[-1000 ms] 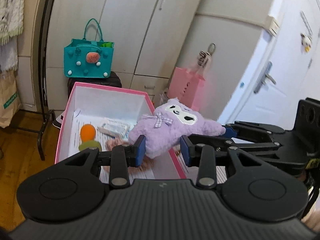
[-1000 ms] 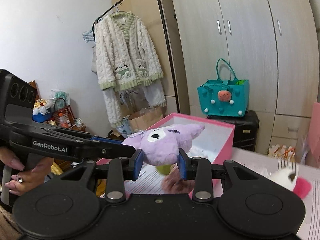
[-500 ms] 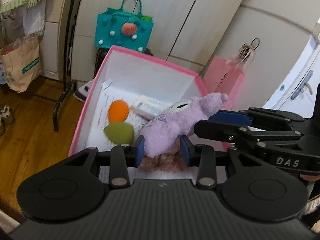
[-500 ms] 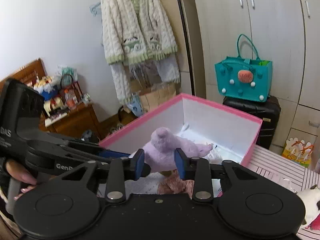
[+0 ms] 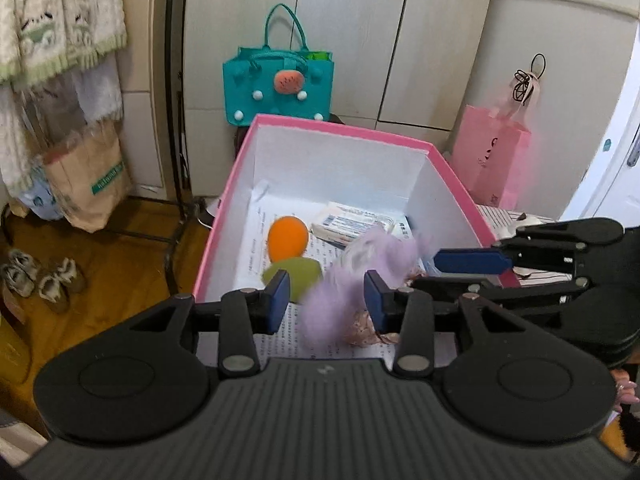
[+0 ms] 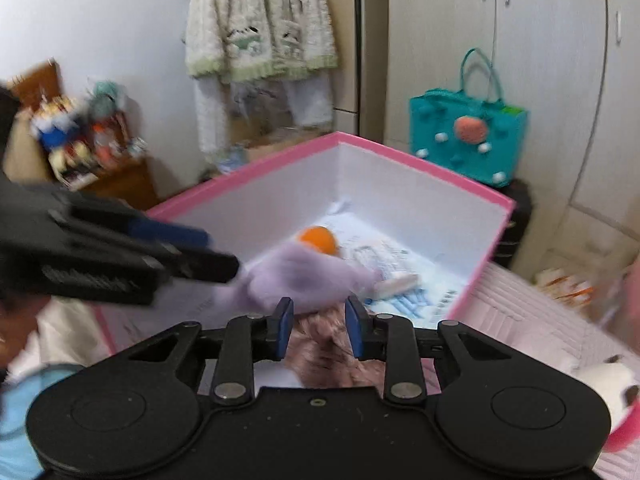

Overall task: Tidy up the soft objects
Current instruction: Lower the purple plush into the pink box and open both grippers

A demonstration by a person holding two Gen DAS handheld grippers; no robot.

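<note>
A purple plush toy (image 5: 352, 276) is blurred with motion inside the pink box (image 5: 340, 128), over a pinkish-brown furry item (image 5: 362, 330). My left gripper (image 5: 326, 300) is open, its pads apart with the toy loose between them. My right gripper (image 6: 318, 326) is open just behind the purple toy (image 6: 296, 276), above the brown furry item (image 6: 320, 354). An orange sponge (image 5: 288, 238) and a green sponge (image 5: 298, 274) lie on the box floor. The right gripper's fingers (image 5: 472, 261) show at the box's right wall in the left wrist view.
A packet of tissues (image 5: 352, 224) lies in the box. A teal felt bag (image 5: 278, 84) stands behind it, a pink paper bag (image 5: 496, 164) at its right. A white and pink plush (image 6: 608, 388) lies on the striped surface. A clothes rack with a cardigan (image 6: 260, 20) stands left.
Both grippers held the purple toy above the box, lowered it inside, and opened. The toy has dropped free onto the box's contents.
</note>
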